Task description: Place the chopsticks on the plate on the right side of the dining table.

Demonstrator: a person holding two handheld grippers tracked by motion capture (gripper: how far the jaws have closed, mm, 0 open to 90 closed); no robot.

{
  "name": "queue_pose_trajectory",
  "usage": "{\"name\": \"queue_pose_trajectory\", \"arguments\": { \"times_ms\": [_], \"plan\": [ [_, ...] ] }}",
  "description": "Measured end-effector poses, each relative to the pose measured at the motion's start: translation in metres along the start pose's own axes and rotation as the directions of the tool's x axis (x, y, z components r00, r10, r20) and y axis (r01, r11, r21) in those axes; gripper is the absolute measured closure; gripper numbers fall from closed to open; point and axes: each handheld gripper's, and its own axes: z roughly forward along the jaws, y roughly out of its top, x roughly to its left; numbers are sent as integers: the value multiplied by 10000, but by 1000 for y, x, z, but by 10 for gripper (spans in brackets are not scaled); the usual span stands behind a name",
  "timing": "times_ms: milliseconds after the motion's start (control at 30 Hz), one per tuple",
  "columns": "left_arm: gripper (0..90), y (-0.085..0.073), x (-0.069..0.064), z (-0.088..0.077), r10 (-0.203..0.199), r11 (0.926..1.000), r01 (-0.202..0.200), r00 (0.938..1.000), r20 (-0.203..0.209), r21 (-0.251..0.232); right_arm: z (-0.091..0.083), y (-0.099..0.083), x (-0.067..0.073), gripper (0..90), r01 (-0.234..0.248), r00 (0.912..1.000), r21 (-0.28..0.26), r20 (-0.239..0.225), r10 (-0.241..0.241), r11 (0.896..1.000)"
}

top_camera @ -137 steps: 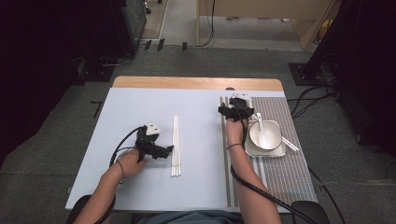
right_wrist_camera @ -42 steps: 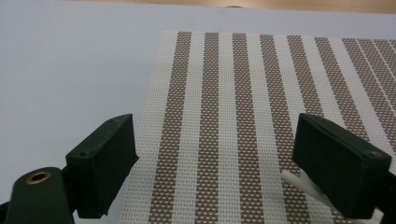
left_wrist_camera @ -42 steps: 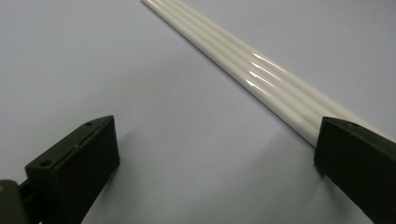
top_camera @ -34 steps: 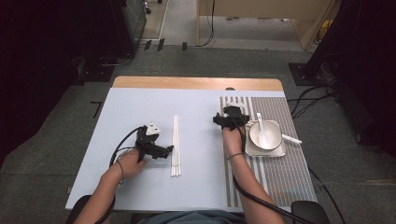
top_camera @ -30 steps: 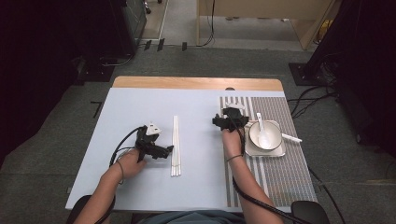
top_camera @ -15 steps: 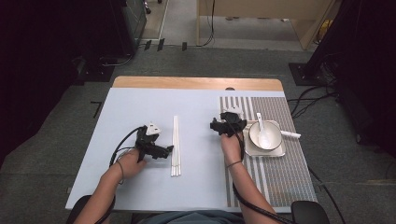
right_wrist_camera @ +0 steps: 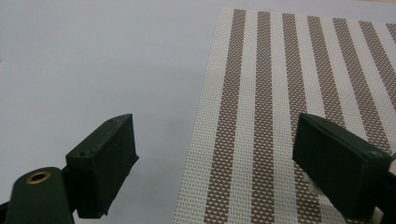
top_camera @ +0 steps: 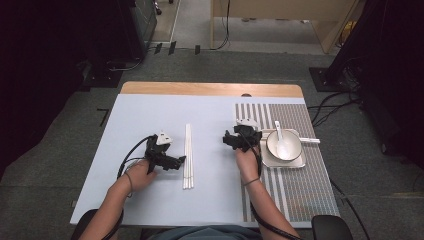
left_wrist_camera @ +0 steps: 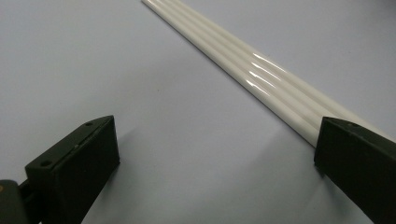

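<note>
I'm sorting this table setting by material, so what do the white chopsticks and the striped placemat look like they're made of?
The chopsticks look like glossy white plastic or glazed ceramic: smooth rounded rods with sharp bright highlights; the look alone can't settle which. The placemat looks like matte woven vinyl or similar synthetic mesh: a fine open weave shows in its brown and off-white stripes, with no shine.

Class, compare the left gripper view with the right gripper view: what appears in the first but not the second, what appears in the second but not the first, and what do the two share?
Left gripper view alone: the white chopsticks, lying side by side and running diagonally, their near end by one jaw of the left gripper.

Right gripper view alone: the striped placemat, its edge lying between the jaws of the right gripper.

Shared: the pale blue table surface, and two black jaws spread wide apart with nothing held between them.
</note>
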Motion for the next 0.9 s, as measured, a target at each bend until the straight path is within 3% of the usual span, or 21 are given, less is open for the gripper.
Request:
{"name": "queue_pose_trajectory", "arguments": {
  "times_ms": [433,567,667,900],
  "plan": [
    [0,0,0,0,-1,10000,1,10000,4,-11,-2,-3,1,135,399,9988,93,-287,-396,9992],
    [0,0,0,0,10,10000,-10,10000,3,1,-3,-2,1,140,483,9966,104,-673,-475,9988],
    [0,0,0,0,5,10000,-5,10000,3,-8,-2,-1,4,140,930,9861,143,-1399,-901,9956],
    [0,0,0,0,0,10000,0,10000,-1,-15,-4,0,9,142,1551,9627,-11,-2241,-1514,9879]
  ]
}}
